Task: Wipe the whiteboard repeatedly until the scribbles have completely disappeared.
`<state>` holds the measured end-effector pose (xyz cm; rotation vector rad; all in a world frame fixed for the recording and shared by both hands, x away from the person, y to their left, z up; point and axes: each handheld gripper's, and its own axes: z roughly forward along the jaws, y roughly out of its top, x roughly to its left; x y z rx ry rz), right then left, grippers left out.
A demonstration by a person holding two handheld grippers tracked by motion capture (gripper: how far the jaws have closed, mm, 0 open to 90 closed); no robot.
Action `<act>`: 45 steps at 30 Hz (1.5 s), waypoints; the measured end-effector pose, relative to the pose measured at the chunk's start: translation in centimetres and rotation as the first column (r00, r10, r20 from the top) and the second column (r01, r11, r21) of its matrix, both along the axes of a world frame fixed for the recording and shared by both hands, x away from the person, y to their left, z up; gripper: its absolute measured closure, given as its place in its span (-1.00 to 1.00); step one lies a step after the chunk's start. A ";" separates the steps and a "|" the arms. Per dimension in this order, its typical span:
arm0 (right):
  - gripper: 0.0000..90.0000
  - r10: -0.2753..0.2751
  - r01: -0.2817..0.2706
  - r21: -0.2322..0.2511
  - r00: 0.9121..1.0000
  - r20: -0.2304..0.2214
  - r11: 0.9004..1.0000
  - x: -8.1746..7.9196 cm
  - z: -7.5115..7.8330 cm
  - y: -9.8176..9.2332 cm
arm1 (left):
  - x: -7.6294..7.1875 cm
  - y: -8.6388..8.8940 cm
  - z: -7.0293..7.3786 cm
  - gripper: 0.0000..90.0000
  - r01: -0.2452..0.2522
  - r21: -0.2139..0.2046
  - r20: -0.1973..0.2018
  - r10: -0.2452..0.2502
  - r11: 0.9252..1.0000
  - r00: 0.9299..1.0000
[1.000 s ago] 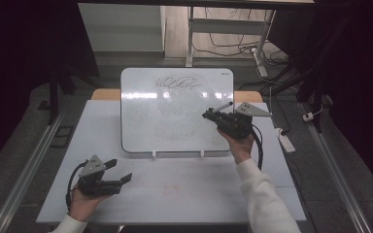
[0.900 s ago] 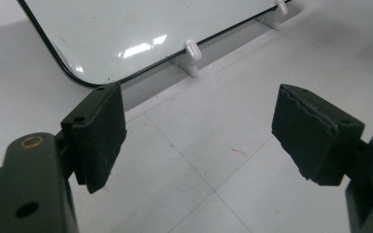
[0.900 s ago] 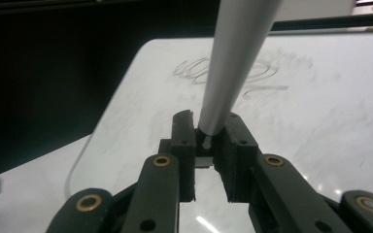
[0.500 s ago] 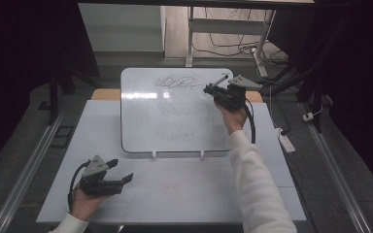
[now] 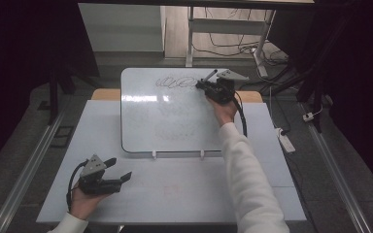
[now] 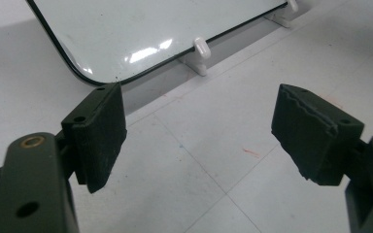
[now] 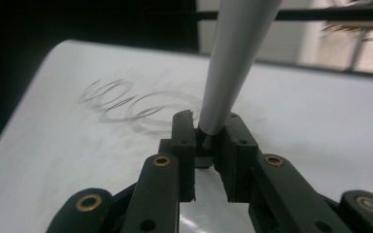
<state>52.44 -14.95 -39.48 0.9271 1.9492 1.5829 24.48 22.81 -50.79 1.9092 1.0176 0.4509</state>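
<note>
Right tool, clamped on a grey marker, hovers beside the whiteboard scribble; left tool rests apart; next, tip contact needed.

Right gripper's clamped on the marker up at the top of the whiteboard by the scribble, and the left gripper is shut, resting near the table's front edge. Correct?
Not quite: the left gripper is open, its jaws standing wide apart with nothing between them, as the left gripper view shows. The rest holds: the right gripper is clamped on the marker at the top of the whiteboard, by the scribble.
</note>
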 end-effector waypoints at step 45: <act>0.73 0.123 -0.123 -0.015 0.992 -0.020 0.992 0.8 0.0 3.3 | 0.0 0.1 0.1 -0.52 -0.003 -0.011 0.013 0.003 1.000 1.000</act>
